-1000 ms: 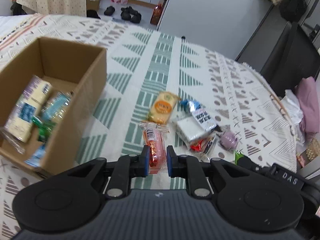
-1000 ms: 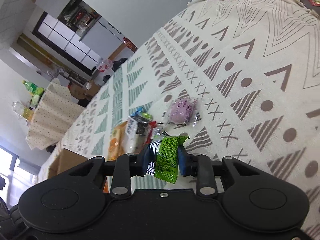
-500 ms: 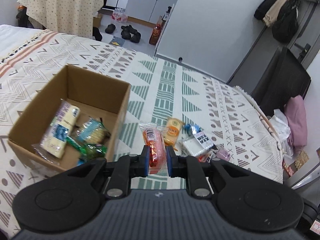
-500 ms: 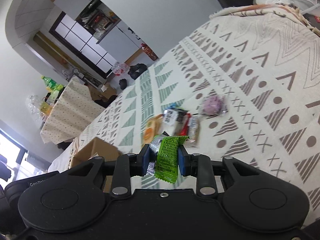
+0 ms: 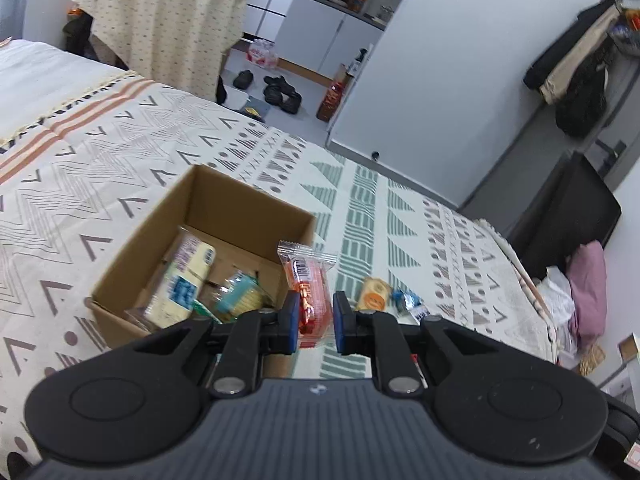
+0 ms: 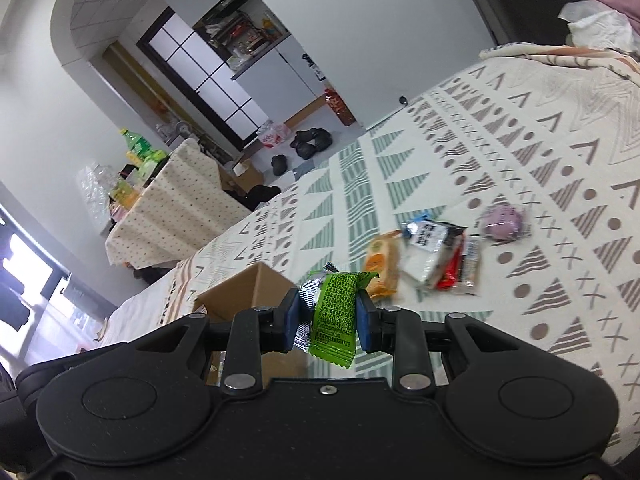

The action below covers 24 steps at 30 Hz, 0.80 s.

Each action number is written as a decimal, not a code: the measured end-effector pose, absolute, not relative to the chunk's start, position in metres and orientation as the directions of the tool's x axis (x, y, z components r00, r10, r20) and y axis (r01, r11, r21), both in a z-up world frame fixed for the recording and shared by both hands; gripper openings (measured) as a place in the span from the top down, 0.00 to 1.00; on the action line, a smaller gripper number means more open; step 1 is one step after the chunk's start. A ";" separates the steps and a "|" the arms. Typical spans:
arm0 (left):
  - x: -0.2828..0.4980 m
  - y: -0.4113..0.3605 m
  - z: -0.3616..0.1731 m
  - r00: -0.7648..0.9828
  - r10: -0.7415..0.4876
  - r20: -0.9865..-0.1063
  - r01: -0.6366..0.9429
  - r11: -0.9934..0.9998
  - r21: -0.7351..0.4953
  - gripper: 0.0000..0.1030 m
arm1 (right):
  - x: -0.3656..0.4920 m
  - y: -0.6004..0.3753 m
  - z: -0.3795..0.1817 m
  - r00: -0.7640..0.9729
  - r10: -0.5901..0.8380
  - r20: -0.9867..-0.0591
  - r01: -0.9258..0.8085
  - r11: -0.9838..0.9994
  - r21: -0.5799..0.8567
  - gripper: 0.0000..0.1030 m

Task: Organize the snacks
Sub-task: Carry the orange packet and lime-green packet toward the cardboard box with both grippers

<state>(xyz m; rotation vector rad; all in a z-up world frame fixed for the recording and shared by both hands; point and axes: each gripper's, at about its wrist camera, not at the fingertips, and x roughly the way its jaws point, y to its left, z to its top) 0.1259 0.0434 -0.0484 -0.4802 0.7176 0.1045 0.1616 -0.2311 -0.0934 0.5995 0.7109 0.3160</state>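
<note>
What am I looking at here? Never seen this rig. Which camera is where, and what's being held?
No robot arm: a person carries a two-finger gripper in each hand, each with a fisheye camera looking along its fingers.

The left wrist view shows the left gripper shut on an orange-red snack packet, with an open cardboard box behind it that already holds several snacks.

The right wrist view shows the right gripper shut on a green snack packet.

Everything sits on a patterned bedspread. Loose snacks lie there: an orange packet, a white-and-black packet, and a purple packet.
</note>
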 end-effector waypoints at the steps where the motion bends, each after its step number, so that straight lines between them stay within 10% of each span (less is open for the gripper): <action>1: 0.125 0.047 -0.049 0.755 -0.070 -0.652 -0.260 0.881 -0.395 0.84 | 0.161 -0.227 -0.091 0.720 0.467 -0.513 -0.076 0.788 0.611 0.72; 24: 0.126 0.118 -0.053 0.758 -0.080 -0.647 -0.344 0.794 -0.502 0.84 | 0.162 -0.146 -0.072 0.695 0.498 -0.518 -0.167 0.813 0.558 0.72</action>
